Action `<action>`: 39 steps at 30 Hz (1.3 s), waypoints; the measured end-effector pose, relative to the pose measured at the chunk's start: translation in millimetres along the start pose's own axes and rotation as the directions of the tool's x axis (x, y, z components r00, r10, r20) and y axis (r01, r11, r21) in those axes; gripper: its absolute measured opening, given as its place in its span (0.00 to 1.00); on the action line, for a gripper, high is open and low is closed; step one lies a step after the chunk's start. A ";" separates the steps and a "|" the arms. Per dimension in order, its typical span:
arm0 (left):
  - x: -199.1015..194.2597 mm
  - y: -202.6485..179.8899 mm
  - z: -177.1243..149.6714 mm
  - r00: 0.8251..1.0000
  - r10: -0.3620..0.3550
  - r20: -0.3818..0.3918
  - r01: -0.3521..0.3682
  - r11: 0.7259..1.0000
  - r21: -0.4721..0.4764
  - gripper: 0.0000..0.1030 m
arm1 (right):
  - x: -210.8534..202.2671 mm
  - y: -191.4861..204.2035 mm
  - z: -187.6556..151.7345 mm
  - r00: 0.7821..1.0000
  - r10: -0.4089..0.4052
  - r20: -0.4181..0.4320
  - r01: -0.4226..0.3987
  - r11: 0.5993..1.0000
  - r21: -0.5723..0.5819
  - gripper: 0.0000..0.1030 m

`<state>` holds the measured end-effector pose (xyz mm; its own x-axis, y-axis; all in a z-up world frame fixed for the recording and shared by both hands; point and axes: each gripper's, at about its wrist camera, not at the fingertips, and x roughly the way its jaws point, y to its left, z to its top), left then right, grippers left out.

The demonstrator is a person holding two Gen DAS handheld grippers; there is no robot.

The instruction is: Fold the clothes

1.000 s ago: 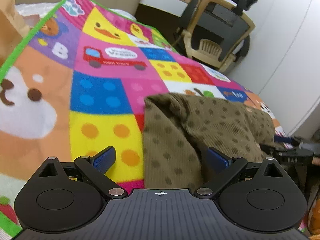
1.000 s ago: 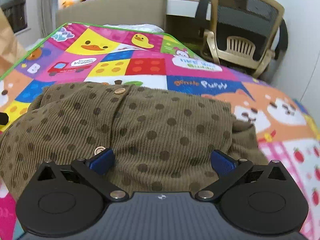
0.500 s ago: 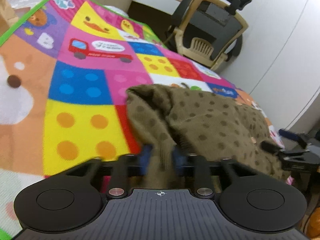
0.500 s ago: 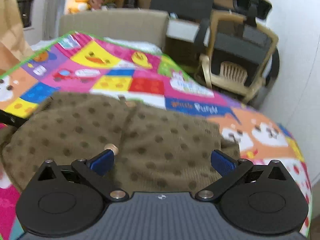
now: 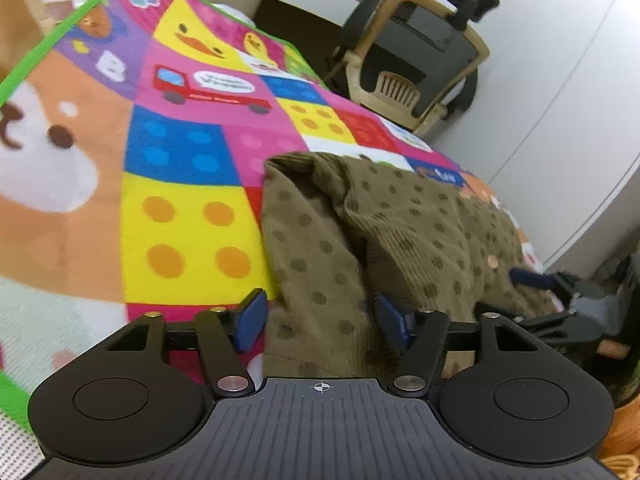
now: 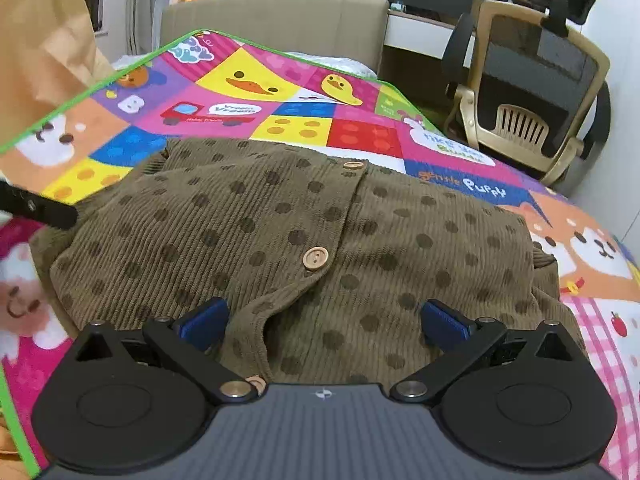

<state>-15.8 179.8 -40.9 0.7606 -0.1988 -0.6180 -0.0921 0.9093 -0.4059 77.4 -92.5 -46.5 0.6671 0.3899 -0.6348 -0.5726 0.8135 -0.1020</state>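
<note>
An olive corduroy cardigan (image 6: 320, 232) with dark dots and wooden buttons (image 6: 315, 258) lies folded on the colourful blanket (image 6: 240, 84). In the left wrist view its left part (image 5: 320, 248) runs down between the blue pads (image 5: 250, 318) of my left gripper (image 5: 322, 320), which is open around it. My right gripper (image 6: 324, 324) hangs open over the cardigan's near edge, nothing pinched between its pads (image 6: 444, 324). The right gripper (image 5: 560, 300) also shows at the garment's right end in the left wrist view. A finger of the left gripper (image 6: 36, 208) shows at the garment's left side.
The blanket covers a bed with a beige headboard (image 6: 280, 16). A brown paper bag (image 6: 44, 56) stands at the left. An office chair (image 6: 532, 80) and a desk (image 6: 420, 36) are beyond the bed's far right corner. A white wall (image 5: 568, 80) is to the right.
Half a second ago the left gripper was shut on the cardigan's left fold; it has now opened and the fabric lies loose between its pads. The right gripper stayed open.
</note>
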 end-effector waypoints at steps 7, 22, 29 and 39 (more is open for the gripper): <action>5.0 -9.7 -5.3 0.999 0.016 0.028 -0.017 0.999 0.042 0.59 | -5.9 -27.2 -7.5 0.990 -0.139 0.021 0.137 0.989 0.063 1.00; -1.5 -18.7 28.7 0.985 -0.169 0.024 0.170 0.983 -0.069 0.06 | -41.3 81.9 9.9 0.973 0.201 0.113 -0.166 0.952 -0.259 1.00; 12.0 -26.5 43.0 0.968 -0.250 -0.009 0.246 0.957 -0.154 0.06 | -0.6 137.1 25.2 0.983 0.165 0.086 -0.116 0.903 -0.414 0.97; -17.3 -14.9 58.4 0.963 -0.237 0.130 0.253 0.958 -0.133 0.51 | 10.1 62.1 53.6 0.981 0.168 0.099 -0.170 0.985 0.008 0.37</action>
<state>9.9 191.1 15.2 0.8378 -0.3589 -0.4115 0.0189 0.7723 -0.6350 74.1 -14.9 -18.2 0.6051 0.5620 -0.5639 -0.6738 0.7388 0.0134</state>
